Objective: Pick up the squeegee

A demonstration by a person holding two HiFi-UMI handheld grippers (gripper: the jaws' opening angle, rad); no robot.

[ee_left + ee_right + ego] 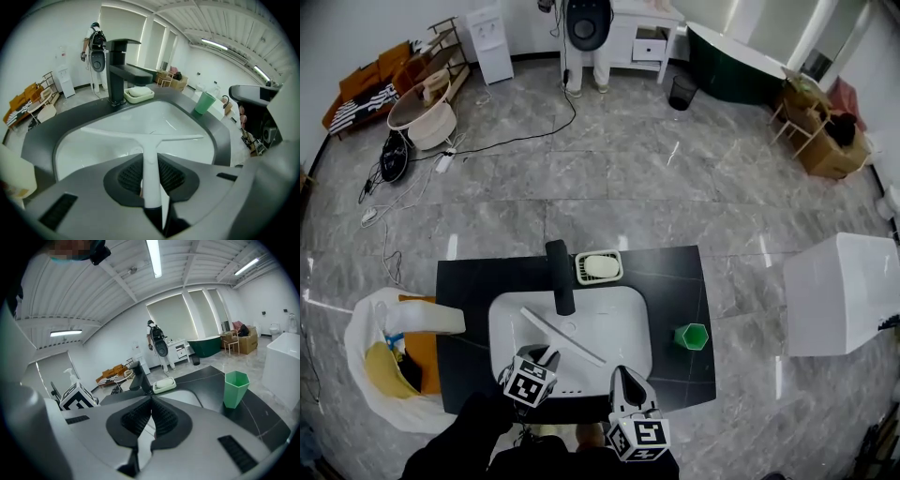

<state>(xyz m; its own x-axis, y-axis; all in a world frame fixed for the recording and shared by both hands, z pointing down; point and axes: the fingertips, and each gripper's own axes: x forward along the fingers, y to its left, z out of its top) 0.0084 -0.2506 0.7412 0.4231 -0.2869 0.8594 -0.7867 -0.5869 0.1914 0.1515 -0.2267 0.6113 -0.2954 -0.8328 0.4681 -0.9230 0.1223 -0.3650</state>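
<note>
The white squeegee is sitting in the left gripper, over the white sink basin. In the left gripper view the fingers are closing on the squeegee's straight handle from both sides. The handle is running out between them to the long blade, which is lying crosswise in front. The blade is hanging over the basin and seems to be clear of its bottom, though this is not fully sure from the pictures. In the head view the blade is pointing diagonally, from the upper left of the basin toward its lower right.

The right gripper is hovering just beside the left one, at the near edge of the sink, and it is not touching the squeegee. In the right gripper view its fingers are pressing together at the tips, with nothing between them.

Behind the basin a black faucet is standing, and just to the right of it a pale soap dish is carrying a bar of soap. A green cup is standing upright on the black bench, to the right of the basin and well apart from both grippers. At the left end of the bench, on the grey tiled floor, a bin lined with a white bag is standing.
</note>
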